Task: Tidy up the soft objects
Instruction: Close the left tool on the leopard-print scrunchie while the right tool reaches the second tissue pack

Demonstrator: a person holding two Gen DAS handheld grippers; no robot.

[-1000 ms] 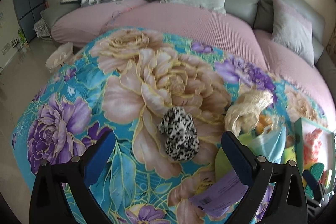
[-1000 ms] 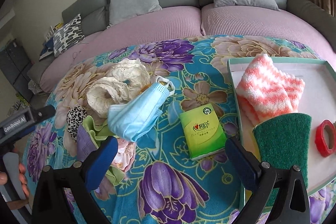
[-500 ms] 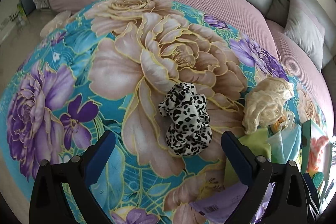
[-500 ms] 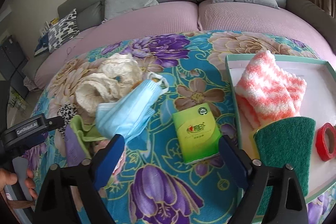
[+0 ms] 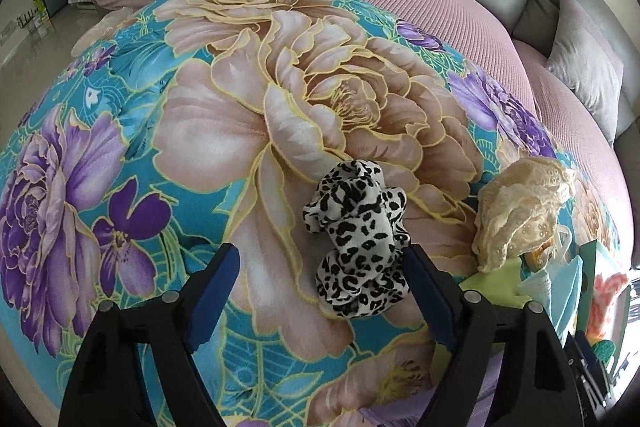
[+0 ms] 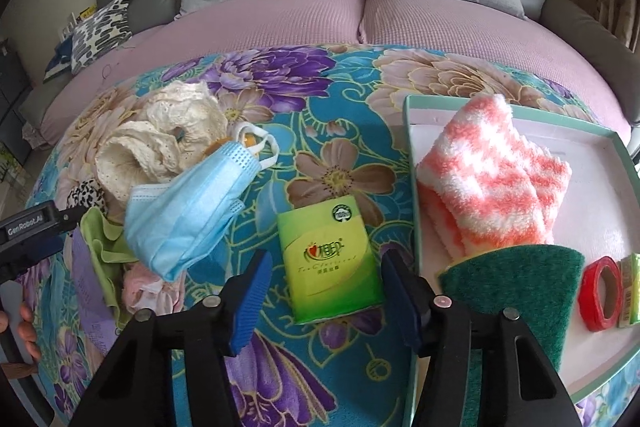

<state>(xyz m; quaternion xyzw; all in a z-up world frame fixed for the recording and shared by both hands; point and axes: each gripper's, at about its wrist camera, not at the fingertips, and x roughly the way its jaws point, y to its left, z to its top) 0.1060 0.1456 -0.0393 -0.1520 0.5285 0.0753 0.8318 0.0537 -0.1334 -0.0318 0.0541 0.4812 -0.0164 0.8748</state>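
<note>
My left gripper [image 5: 322, 269] stands with its jaws spread wide over the leopard-print scrunchie [image 5: 358, 243], which lies on the flowered blanket [image 5: 224, 131]; the scrunchie sits toward the right jaw, touching or nearly touching its blue pad, with a clear gap to the left one. My right gripper [image 6: 326, 287] is likewise wide and holds nothing; the green tissue pack [image 6: 330, 259] lies flat between its jaws.

Just right of the scrunchie rests the cream lace piece [image 5: 520, 211], with a blue face mask [image 6: 188, 211] and a light green cloth [image 6: 102, 239] close behind it. The tray [image 6: 412, 163] at the right already carries the pink striped towel [image 6: 492, 183], a green scouring pad [image 6: 516, 287] and a roll of red tape [image 6: 602, 293].

The step in hand appears to be the pickup of the scrunchie. To do it well, I should shift the left gripper slightly rightward so the scrunchie is centred, lower until the pads bracket its thickest fold, then close on the bunched middle, not a loose edge. The blanket is soft; pressing too deep risks pinching its pile along with the scrunchie.
</note>
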